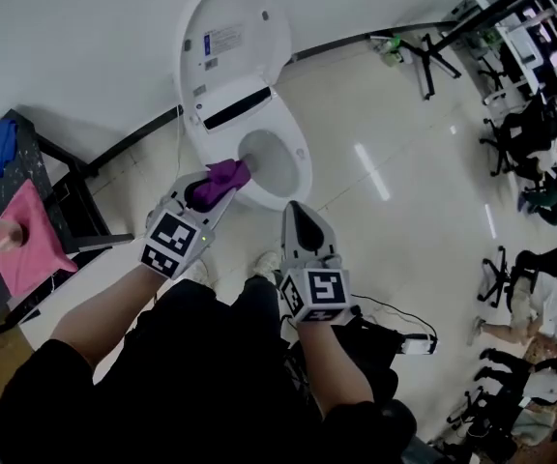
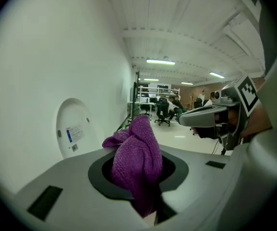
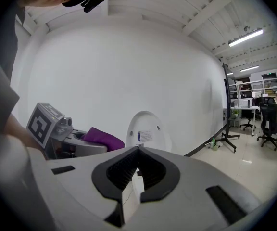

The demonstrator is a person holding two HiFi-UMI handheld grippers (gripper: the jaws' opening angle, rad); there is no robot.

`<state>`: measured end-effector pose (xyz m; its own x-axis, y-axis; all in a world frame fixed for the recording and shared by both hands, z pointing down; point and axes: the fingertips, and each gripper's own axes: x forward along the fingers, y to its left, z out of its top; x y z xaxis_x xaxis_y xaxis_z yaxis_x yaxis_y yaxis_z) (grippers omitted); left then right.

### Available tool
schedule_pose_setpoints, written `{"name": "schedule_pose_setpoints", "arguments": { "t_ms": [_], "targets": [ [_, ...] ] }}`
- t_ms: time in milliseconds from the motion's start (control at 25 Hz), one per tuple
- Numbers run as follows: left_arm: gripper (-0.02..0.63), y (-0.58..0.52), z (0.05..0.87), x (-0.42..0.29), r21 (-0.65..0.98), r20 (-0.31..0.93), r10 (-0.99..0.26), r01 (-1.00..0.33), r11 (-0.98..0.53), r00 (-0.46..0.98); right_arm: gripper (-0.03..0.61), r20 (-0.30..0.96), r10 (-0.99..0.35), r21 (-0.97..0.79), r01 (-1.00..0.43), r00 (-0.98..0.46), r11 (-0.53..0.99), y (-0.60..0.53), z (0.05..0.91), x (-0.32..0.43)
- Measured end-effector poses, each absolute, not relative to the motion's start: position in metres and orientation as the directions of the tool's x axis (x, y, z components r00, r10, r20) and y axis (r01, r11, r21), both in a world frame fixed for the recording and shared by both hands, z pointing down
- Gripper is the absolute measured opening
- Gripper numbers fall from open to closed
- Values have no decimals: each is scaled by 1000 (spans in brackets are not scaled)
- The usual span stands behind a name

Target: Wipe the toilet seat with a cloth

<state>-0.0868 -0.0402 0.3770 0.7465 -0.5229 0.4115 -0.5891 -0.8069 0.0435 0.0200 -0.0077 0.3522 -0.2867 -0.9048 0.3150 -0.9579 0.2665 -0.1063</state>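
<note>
Purple cloth (image 1: 222, 174) clamped in left gripper (image 1: 219, 189) fingers at toilet seat (image 1: 300, 167) rim, right gripper (image 1: 295, 211) fingers closed empty, wiping seemingly barely begun.

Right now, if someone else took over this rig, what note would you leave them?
Left gripper: shut on the purple cloth, held at the front-left of the seat. Contact with the seat can't be confirmed.
Right gripper: shut, empty, in front of the bowl and apart from it.
Lid: up, so the seat is exposed.
Done: cloth is in hand and at the seat.
Left: wipe round the seat. The pictures don't show how much, if any, is already wiped, so treat the whole seat as to do.
</note>
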Motion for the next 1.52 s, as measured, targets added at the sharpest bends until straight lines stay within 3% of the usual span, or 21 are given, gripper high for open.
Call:
{"name": "schedule_pose_setpoints", "arguments": {
  "t_ms": [560, 1520],
  "targets": [
    [89, 23, 305, -67, -50, 336, -625, -649, -759, 705, 15, 263, -890, -77, -927, -374, 367, 30, 290, 56],
    [89, 52, 285, -46, -110, 311, -671, -676, -729, 673, 14, 244, -864, -76, -897, -440, 436, 53, 274, 61]
  ]
}}
